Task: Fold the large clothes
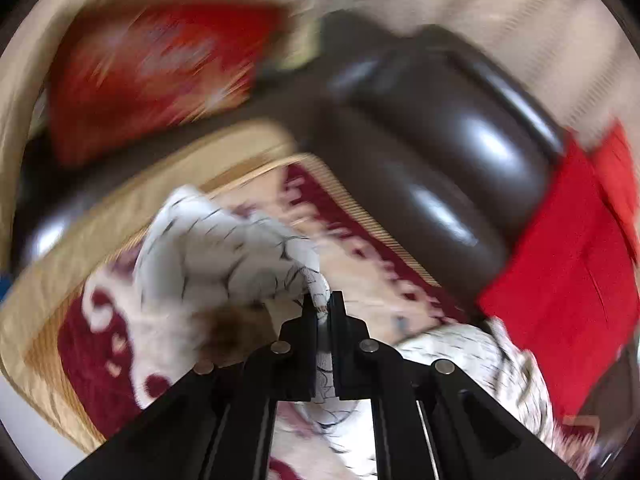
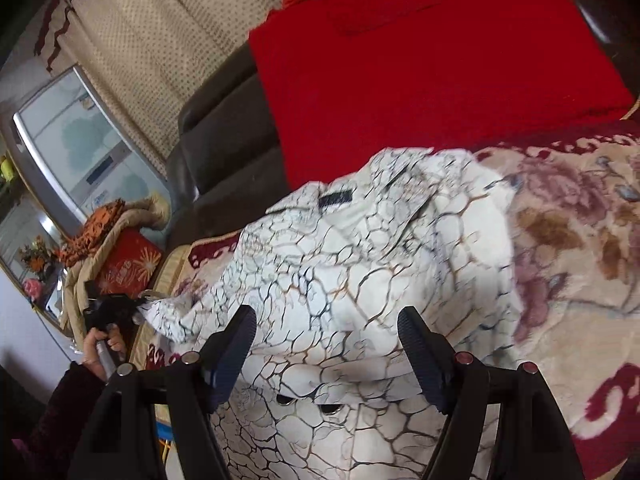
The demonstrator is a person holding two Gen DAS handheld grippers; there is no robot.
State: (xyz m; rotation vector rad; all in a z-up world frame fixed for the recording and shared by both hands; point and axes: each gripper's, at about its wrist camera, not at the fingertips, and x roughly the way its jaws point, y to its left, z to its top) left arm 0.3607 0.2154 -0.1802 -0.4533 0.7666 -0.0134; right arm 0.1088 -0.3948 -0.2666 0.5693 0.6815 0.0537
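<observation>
Left wrist view: left gripper point(image 1: 323, 306) fingers are clamped on a corner of the white crackle-print garment point(image 1: 224, 256), over the floral blanket point(image 1: 100, 344).

Right wrist view: right gripper point(image 2: 326, 334) fingers stand apart, empty, above the garment. Step: gripping edges. Next: the right gripper must seize fabric.

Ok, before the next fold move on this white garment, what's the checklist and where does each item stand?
1. Left gripper shut on garment edge: ok.
2. Right gripper holding fabric: not ok, jaws open above the garment.
3. Garment lying flat: not ok, bunched on the blanket.
4. Collar label visible for orientation: ok.
5. Left view sharp enough to judge grip depth: cannot tell, blurred.
</observation>
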